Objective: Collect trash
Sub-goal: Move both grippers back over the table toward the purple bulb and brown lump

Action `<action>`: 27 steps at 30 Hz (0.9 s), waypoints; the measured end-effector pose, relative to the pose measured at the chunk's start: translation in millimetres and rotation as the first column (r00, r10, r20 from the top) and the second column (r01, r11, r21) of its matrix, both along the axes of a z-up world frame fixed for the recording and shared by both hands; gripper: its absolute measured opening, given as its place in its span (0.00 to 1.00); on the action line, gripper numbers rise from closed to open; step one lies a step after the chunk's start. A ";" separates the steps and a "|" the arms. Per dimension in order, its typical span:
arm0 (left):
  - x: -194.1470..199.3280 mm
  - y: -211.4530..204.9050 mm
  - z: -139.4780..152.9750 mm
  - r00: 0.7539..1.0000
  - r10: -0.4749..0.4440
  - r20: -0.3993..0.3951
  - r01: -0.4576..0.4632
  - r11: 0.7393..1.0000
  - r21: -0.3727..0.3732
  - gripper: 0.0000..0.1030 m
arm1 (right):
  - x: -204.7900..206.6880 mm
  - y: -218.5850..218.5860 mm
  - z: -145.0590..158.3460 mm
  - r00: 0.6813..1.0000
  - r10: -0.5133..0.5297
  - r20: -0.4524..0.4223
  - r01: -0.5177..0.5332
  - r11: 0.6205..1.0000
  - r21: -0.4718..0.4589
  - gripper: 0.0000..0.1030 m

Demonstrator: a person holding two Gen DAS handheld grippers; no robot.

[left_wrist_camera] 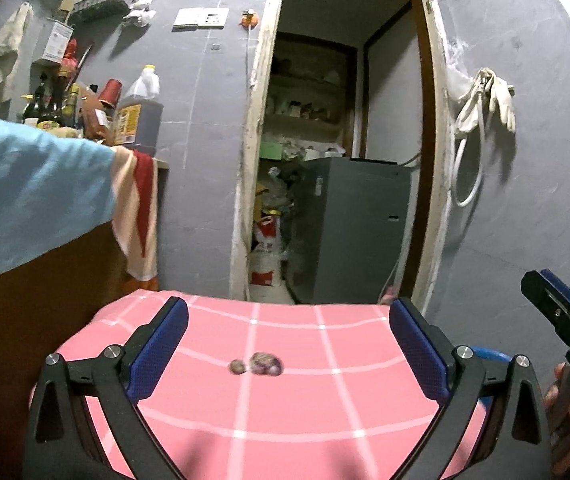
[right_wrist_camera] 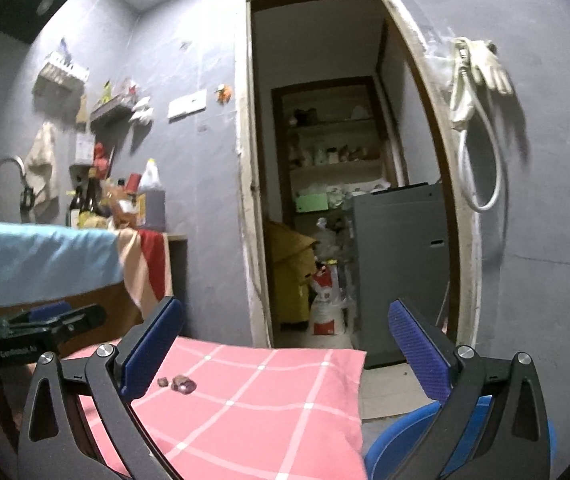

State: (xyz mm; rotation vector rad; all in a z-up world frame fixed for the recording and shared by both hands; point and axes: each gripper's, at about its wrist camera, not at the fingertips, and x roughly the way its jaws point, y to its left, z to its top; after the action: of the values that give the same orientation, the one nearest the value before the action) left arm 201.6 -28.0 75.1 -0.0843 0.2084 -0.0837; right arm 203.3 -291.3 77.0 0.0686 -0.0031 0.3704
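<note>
While both tools hover, nothing is held.
left tool (left_wrist_camera: 287, 344): spread wide, empty
right tool (right_wrist_camera: 285, 346): spread wide, empty
trash scraps (left_wrist_camera: 265, 363): two brown bits on pink checked tabletop (left_wrist_camera: 325, 412), between left pads
risk: small crumbly bits may slip or get pushed aside
text: writing on left tool body, too blurred to read

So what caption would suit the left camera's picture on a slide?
Left gripper open above two small brown scraps on a pink checked cloth, facing a doorway.

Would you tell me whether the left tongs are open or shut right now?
Open: the left tongs have both blue pads spread wide, holding nothing, with the small scraps lying between them on the pink cloth.
</note>
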 end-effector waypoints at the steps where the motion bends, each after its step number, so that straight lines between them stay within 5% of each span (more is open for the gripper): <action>1: 0.1 3.7 -2.5 1.000 0.005 -0.009 -0.005 1.000 0.004 0.96 | 1.1 3.5 -1.4 1.000 0.006 -0.003 -0.006 1.000 -0.009 1.00; 13: 24.2 34.6 -31.8 0.979 0.034 -0.201 -0.023 0.998 0.058 0.96 | 34.1 49.3 -24.6 0.983 0.072 -0.171 -0.099 0.983 -0.155 1.00; 27: 62.8 53.0 -55.0 0.932 0.063 -0.357 -0.013 0.990 0.140 0.95 | 92.7 92.2 -45.1 0.902 0.131 -0.412 -0.237 0.947 -0.218 1.00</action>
State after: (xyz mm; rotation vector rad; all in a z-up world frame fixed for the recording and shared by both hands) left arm 264.4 25.0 20.0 0.0335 0.5806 -0.0138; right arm 296.0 -199.1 31.9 -0.1231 0.4558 0.5408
